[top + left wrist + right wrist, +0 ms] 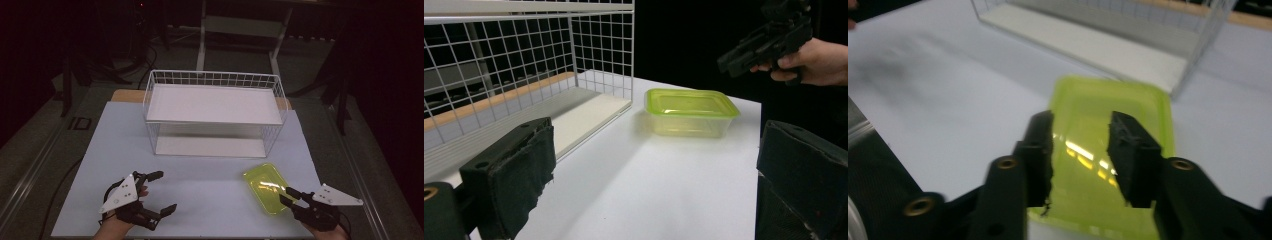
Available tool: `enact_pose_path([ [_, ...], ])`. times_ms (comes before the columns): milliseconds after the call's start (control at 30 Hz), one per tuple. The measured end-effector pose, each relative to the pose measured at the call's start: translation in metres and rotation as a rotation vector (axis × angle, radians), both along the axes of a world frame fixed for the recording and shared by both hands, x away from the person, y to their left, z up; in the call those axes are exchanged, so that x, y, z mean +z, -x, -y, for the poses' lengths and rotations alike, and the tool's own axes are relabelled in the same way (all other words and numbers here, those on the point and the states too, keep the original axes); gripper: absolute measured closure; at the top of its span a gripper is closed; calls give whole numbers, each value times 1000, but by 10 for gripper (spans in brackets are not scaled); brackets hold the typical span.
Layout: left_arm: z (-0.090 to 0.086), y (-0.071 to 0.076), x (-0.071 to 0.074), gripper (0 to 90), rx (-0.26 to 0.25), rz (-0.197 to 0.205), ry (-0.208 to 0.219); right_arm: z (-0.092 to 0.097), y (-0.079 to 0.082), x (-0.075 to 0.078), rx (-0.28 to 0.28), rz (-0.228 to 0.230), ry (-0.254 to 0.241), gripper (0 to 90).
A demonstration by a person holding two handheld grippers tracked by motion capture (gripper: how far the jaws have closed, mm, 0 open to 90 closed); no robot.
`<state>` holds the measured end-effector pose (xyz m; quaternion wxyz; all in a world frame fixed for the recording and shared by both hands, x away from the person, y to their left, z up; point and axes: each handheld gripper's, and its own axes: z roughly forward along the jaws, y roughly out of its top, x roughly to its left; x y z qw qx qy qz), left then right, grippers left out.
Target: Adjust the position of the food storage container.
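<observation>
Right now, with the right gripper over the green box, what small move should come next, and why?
Probably lower the right gripper a little onto the near end of the box. Its fingers stand apart above the lid, not yet touching, so nothing is gripped. The left gripper is open and well off to the side, and the wire shelf behind has free space.

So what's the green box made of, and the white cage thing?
The green box looks like see-through plastic with a glossy lid: light glints off it and its walls let light through. The white cage looks like thin metal wire coated white, judging by its fine grid. Its shelves look like matte white board, material unclear.
</observation>
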<state>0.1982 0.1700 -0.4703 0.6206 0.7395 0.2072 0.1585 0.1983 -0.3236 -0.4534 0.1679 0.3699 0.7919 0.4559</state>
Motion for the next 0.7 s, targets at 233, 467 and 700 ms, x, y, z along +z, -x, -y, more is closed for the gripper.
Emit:
enact_pose_path([
  [233, 2, 0, -1, 29, -6, -5, -1, 16, 6, -14, -13, -60, 41, 895],
  [467, 4, -1, -3, 33, -13, -10, -7, 24, 1, -26, -23, -79, 91, 899],
  [700, 4, 0, -4, 33, -13, -13, -8, 30, 2, -31, -30, -91, 101, 900],
])
